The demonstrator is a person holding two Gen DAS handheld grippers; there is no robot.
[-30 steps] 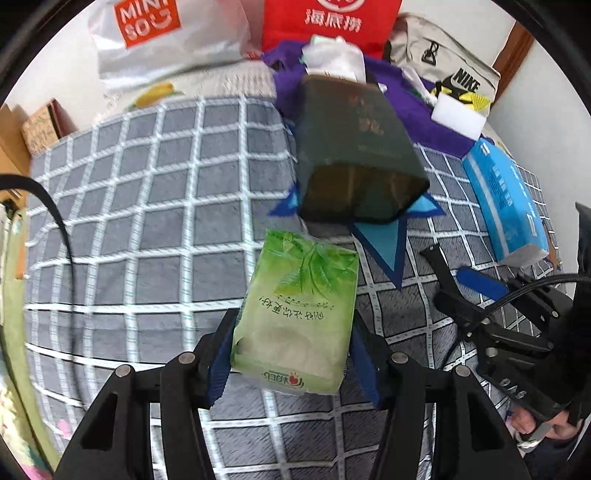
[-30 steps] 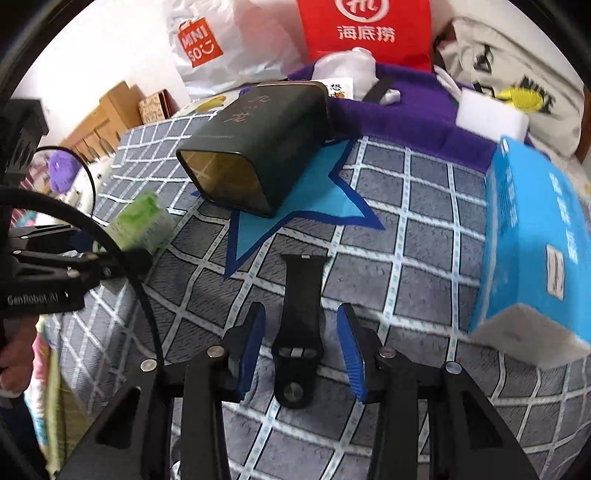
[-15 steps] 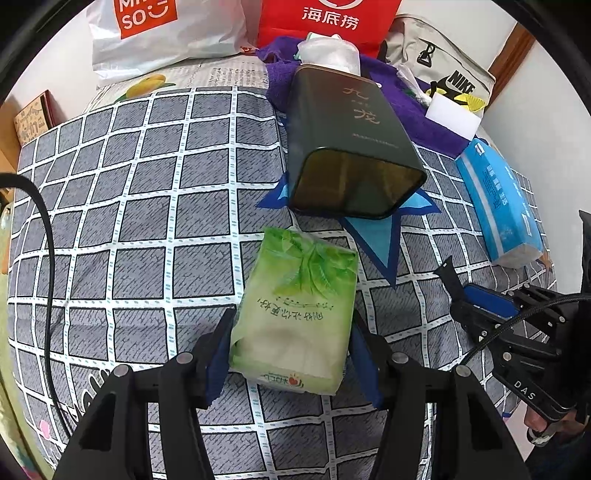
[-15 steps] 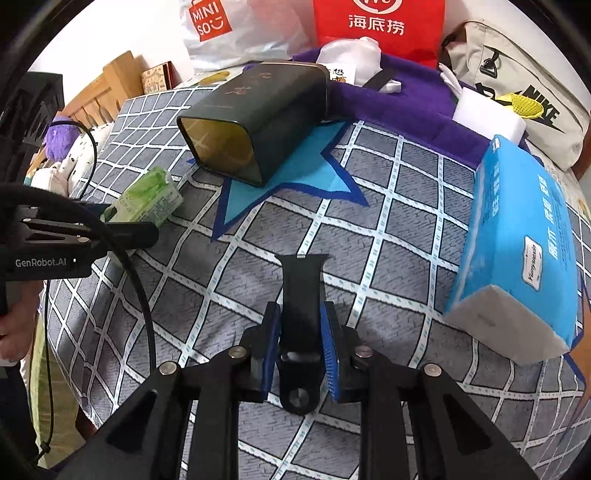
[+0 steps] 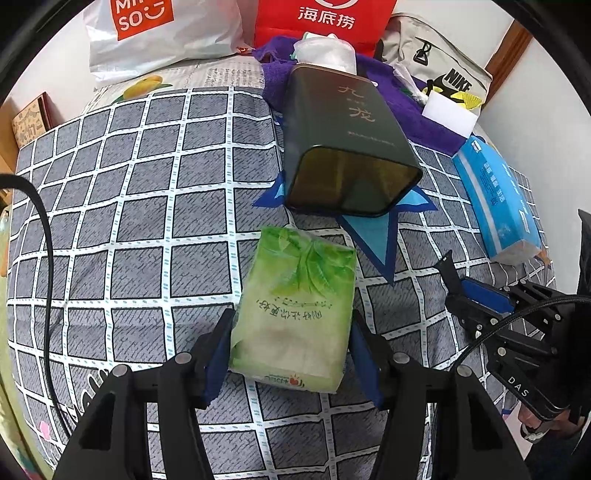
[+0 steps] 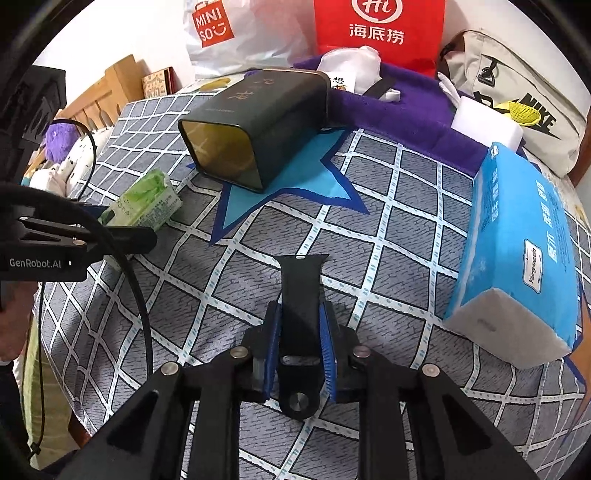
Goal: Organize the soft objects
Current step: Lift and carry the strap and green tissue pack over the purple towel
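A green tissue pack (image 5: 295,295) lies lengthwise in my left gripper (image 5: 291,332), whose blue pads press both its long sides, just above the checked bedspread (image 5: 147,221). The right wrist view shows that pack (image 6: 147,203) at the left, in front of the tin. My right gripper (image 6: 300,314) is shut on a black watch strap (image 6: 300,280). Its flared end points away over the bedspread and its round end hangs below the pads. A dark green tin (image 5: 351,140) lies on its side on a blue star patch (image 5: 376,236), open mouth towards me.
A blue tissue pack (image 6: 524,240) lies at the right. Behind the tin are a purple towel (image 6: 406,107), a white sponge (image 6: 487,125), a white shopping bag (image 5: 159,33), a red bag (image 5: 325,18) and a beige bag (image 6: 524,99). A wooden headboard (image 6: 122,85) stands at the left.
The right gripper's jaws have closed from either side of the black strap onto it. The left gripper keeps the green pack and has barely shifted.
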